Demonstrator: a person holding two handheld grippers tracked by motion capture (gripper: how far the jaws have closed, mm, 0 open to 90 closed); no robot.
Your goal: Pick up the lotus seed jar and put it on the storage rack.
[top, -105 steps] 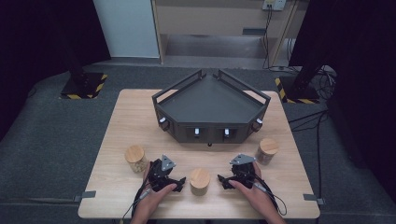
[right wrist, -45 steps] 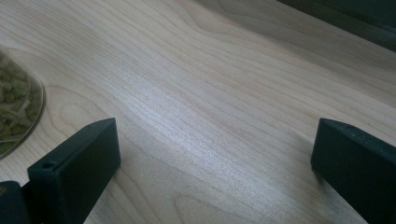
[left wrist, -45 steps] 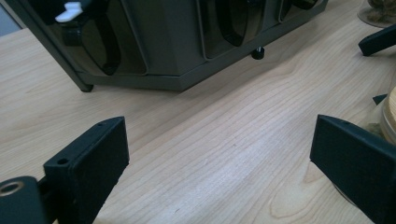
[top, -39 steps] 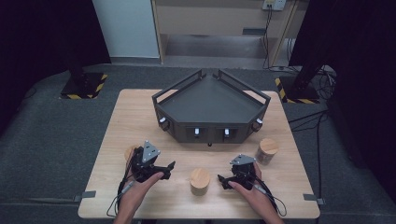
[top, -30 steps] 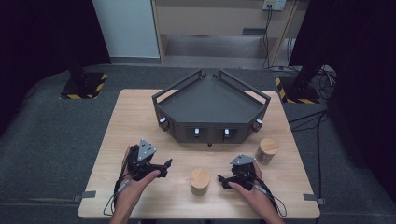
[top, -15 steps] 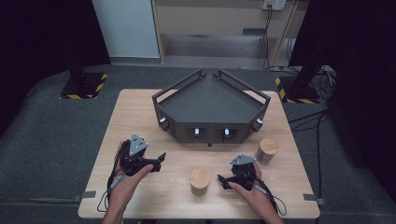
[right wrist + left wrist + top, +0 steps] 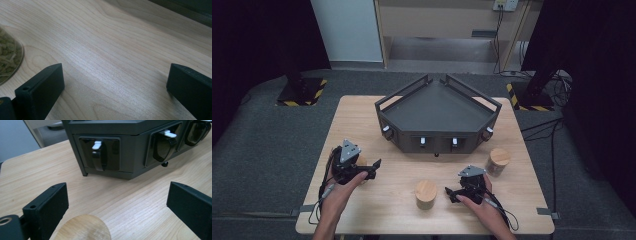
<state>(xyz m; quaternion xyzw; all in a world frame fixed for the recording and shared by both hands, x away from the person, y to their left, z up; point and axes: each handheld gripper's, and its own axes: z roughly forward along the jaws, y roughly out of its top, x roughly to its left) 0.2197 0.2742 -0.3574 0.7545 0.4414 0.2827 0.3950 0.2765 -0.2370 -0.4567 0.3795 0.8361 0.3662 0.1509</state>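
Down at the near edge of the table (image 7: 362, 107), two hands come in, one gripper each. The right gripper (image 7: 456, 193) rests on the wood at the near right, jaws spread wide with nothing but bare tabletop between them. Just to its left stands a jar (image 7: 426, 194) with a wooden lid, close to the jaw tips but apart from them; the right gripper view catches its glass wall and greenish filling at the far left edge (image 7: 8, 58).

Over on the near left, the left gripper (image 7: 374, 169) is lifted off the table, jaws wide apart and pinching nothing. A second jar (image 7: 83, 228) sits right beneath it; the left gripper view shows its round wooden lid low down, beside the left jaw, not clamped.

Further right, a third jar (image 7: 498, 161) stands near the table's right edge, well clear of both hands.

At the far middle sits a dark, angular box (image 7: 437, 107), with white latches (image 7: 96, 144) on its front panels. Nothing stands between the grippers and the jars.

Count: three jars, two grippers, one box.
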